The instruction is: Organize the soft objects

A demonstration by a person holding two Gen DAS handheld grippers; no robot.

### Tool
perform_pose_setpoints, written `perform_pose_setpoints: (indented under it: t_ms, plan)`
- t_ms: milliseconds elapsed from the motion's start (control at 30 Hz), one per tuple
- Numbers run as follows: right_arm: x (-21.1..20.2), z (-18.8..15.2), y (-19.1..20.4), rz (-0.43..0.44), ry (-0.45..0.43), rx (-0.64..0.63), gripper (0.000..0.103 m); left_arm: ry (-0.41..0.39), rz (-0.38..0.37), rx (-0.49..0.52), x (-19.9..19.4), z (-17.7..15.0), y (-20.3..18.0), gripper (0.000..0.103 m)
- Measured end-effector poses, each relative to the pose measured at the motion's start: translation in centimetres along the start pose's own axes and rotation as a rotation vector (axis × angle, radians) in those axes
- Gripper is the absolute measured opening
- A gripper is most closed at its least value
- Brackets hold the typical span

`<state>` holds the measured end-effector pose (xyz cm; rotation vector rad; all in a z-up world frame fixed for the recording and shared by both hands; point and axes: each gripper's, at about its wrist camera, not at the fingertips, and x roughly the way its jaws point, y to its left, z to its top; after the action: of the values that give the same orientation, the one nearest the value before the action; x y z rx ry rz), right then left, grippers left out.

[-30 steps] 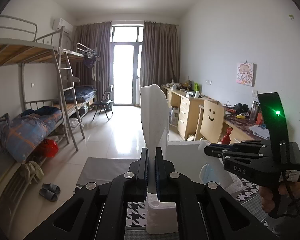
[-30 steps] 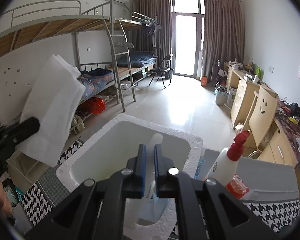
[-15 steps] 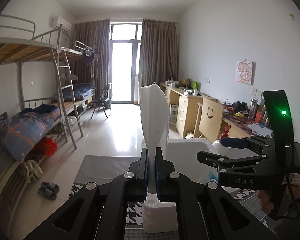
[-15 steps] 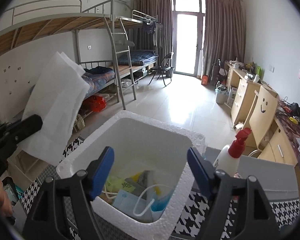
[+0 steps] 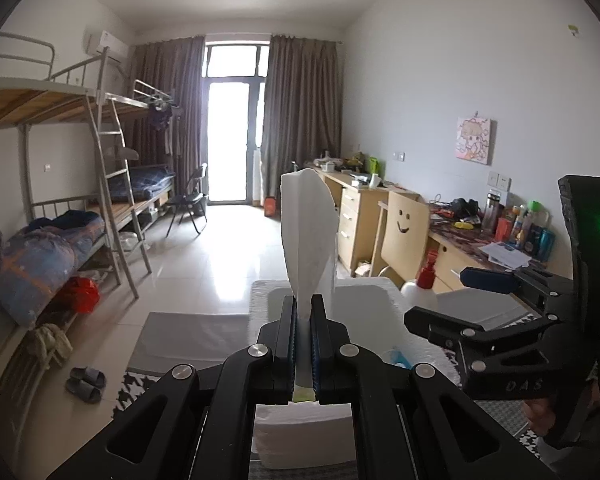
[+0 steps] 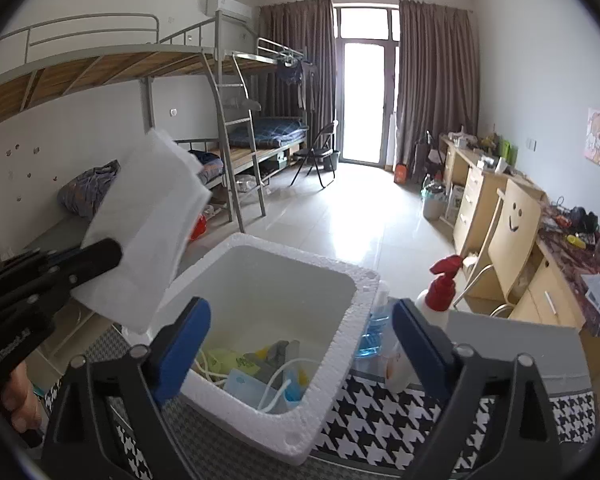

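A white folded tissue pack (image 5: pixel 307 236) is standing upright, clamped between the closed fingers of the left gripper (image 5: pixel 304 344), and is being held in the air just left of and above the white foam box (image 6: pixel 332 320). In the right wrist view the same pack (image 6: pixel 148 236) is overlapping the box's left rim. Inside the box, face masks (image 6: pixel 256 380) with white ear loops are lying on the bottom. The right gripper (image 6: pixel 300 344) is hovering over the box's near edge, its blue-padded fingers (image 6: pixel 184 344) spread wide apart and gripping nothing. A red-capped spray bottle (image 6: pixel 436 296) is standing just right of the box, on the houndstooth mat (image 6: pixel 384 420).
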<state>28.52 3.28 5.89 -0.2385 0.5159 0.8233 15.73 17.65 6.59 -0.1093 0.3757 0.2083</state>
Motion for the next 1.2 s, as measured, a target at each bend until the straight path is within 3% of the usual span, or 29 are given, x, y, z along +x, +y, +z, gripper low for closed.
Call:
perform_pose_setpoints:
  t_ms: [600, 900, 967, 1000, 1033, 1100, 1200]
  plan:
    - [-2.1, -1.7, -2.3, -0.080, -0.011, 0.034, 0.095, 0.054, -0.066, 0.036, 2.1, 0.1, -2.6, 0.006]
    - [-2.6, -2.7, -3.4, -0.108, -0.005, 0.052, 0.095, 0.133, -0.057, 0.030, 5.0, -0.8, -2.8, 0.007]
    - [-2.8, -2.9, -3.7, -0.111, -0.004, 0.058, 0.095, 0.155, -0.055, 0.030, 5.6, -1.0, -2.7, 0.014]
    - [-2.8, -3.0, -3.8, -0.111, -0.004, 0.063, 0.095, 0.162, -0.051, 0.029, 5.7, -1.1, -2.8, 0.030]
    - [-2.9, -3.1, -3.8, -0.107, -0.003, 0.064, 0.095, 0.166, -0.049, 0.029, 5.8, -1.2, -2.8, 0.058]
    - [-3.0, -3.2, -3.9, -0.112, -0.004, 0.063, 0.095, 0.156, -0.038, 0.020, 5.6, -1.3, -2.7, 0.086]
    - [-3.3, -3.4, -4.1, -0.117, -0.005, 0.064, 0.095, 0.137, -0.030, 0.014, 5.0, -1.1, -2.7, 0.093]
